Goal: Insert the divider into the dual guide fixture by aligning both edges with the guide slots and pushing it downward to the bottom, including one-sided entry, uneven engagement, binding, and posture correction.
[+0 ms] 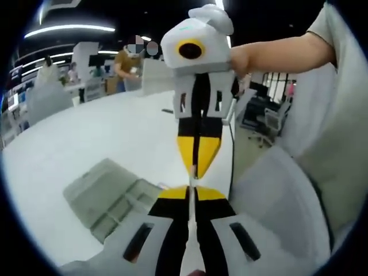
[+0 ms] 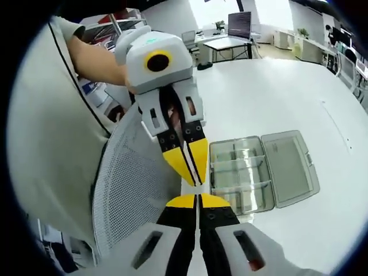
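Observation:
A thin pale divider (image 1: 192,171) shows edge-on as a sliver where the two grippers meet tip to tip in mid-air. My left gripper (image 1: 190,192) rises from the bottom of the left gripper view, jaws shut on the sliver. My right gripper (image 1: 194,167) comes down from above, held by a hand, and is also shut at the sliver. In the right gripper view the right gripper (image 2: 199,199) meets the left gripper (image 2: 195,181) the same way. The clear guide fixture box (image 2: 241,172) lies open on the white table below and to the right, also seen as the box (image 1: 109,195).
The box's lid (image 2: 290,167) lies flat beside it. A grey mesh chair back (image 2: 132,190) stands close under the grippers at the table edge (image 1: 276,195). The white table (image 2: 276,86) stretches beyond. A person's arm (image 2: 95,60) holds the left gripper. Desks and people stand far behind.

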Demonstrator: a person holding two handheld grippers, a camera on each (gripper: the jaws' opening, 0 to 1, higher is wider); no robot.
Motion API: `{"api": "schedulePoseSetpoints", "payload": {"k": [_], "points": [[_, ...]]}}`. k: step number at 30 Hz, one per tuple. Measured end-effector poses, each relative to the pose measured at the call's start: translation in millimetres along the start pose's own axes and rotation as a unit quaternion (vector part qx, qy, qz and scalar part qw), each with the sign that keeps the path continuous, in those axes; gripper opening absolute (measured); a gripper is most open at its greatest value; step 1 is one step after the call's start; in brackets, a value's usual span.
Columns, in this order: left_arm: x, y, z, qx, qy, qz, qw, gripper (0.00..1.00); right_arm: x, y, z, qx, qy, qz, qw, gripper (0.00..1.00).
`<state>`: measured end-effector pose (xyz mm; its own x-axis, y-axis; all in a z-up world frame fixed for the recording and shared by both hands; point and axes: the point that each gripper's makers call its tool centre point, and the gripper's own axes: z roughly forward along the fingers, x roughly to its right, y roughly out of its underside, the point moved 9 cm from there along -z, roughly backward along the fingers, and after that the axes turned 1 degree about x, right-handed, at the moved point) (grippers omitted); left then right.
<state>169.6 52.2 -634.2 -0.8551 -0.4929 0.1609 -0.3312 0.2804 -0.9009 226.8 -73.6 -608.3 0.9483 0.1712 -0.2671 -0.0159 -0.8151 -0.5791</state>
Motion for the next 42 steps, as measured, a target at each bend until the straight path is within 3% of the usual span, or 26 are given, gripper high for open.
{"api": "schedulePoseSetpoints", "payload": {"k": [10, 23, 33, 42], "points": [[-1.1, 4.1, 2, -0.009, 0.001, -0.011, 0.9999, 0.02, 0, -0.8, 3, -0.004, -0.001, 0.01, 0.9999, 0.0], [-6.7, 7.5, -2, -0.012, -0.031, -0.016, 0.9993, 0.07, 6, -13.0, 6, -0.028, 0.012, 0.001, 0.9995, 0.0], [-9.3, 8.2, -5, -0.013, -0.043, -0.006, 0.999, 0.06, 9, -16.2, 4, -0.018, 0.008, 0.043, 0.9989, 0.0], [-9.1, 10.6, -4, -0.019, -0.039, -0.009, 0.999, 0.05, 8, -15.9, 5, -0.008, 0.006, 0.047, 0.9988, 0.0]]}}
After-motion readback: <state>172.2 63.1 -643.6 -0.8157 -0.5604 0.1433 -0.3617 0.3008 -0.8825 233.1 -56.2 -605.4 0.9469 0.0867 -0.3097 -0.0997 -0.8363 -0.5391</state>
